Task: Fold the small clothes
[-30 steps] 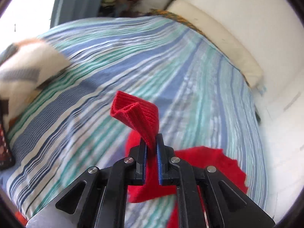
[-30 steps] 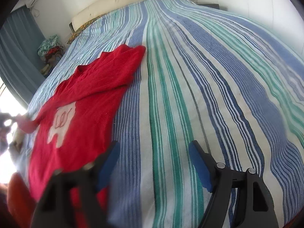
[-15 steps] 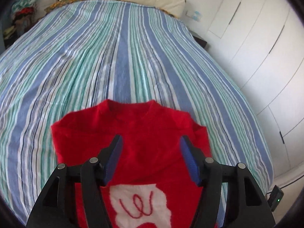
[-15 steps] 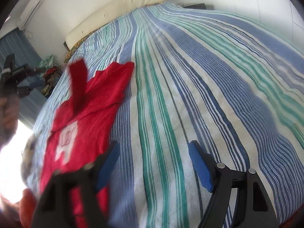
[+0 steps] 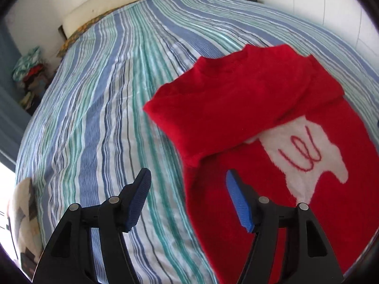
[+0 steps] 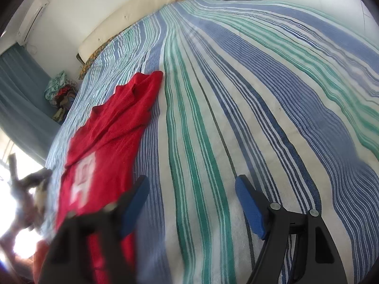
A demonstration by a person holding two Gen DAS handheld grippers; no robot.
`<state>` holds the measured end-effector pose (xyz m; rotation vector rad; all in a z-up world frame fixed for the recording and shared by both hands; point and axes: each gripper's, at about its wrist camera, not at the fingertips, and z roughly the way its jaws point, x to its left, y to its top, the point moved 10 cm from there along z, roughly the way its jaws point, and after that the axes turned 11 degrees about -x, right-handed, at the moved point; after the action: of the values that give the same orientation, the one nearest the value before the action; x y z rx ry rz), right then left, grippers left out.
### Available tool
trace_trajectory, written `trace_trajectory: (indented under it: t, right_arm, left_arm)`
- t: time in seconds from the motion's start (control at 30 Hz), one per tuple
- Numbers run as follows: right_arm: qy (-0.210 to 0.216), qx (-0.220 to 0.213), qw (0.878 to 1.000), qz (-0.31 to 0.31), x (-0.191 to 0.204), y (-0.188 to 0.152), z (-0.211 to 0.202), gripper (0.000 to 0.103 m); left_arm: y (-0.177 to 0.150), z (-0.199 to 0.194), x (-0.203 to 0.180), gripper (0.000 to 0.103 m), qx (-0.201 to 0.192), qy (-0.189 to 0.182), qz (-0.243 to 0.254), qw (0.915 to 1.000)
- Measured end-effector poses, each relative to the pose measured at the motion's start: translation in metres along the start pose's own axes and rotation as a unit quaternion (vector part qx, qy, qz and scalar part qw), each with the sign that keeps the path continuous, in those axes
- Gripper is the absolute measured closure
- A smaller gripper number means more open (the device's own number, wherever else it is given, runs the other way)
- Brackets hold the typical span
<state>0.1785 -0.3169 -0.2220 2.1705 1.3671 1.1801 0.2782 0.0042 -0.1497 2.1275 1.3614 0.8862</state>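
Note:
A small red sweater (image 5: 239,108) with a white patch (image 5: 305,156) lies flat on the striped bed. One sleeve is folded across its chest. My left gripper (image 5: 187,201) is open and empty, hovering over the sweater's left edge. In the right wrist view the sweater (image 6: 111,127) lies at the left, and my right gripper (image 6: 191,203) is open and empty over bare bedspread beside it.
The striped bedspread (image 5: 99,99) covers the whole bed. A cream headboard cushion (image 6: 137,16) runs along the far end. A pile of clothes (image 6: 59,90) sits by the blue curtain. A patterned cloth (image 5: 21,215) lies at the left edge.
My left gripper let go of the red sleeve, which now lies folded across the sweater. The left gripper opened and swung back over the sweater's left edge. The right gripper stayed open.

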Motion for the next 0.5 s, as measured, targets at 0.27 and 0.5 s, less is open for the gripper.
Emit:
trace_trajectory:
  t: [0.27,0.5]
  right_arm:
    - [-0.022,-0.014,1.0,-0.007,-0.006,0.001,-0.007,0.029]
    - [-0.024,-0.012,1.0,-0.004,-0.009,0.001,-0.006,0.029]
  left_arm:
    - [-0.023,0.053,0.029,0.096,0.027,0.054,-0.121,0.9908]
    - [-0.044,0.03,0.038,0.097,0.017,0.067,-0.117,0.9907]
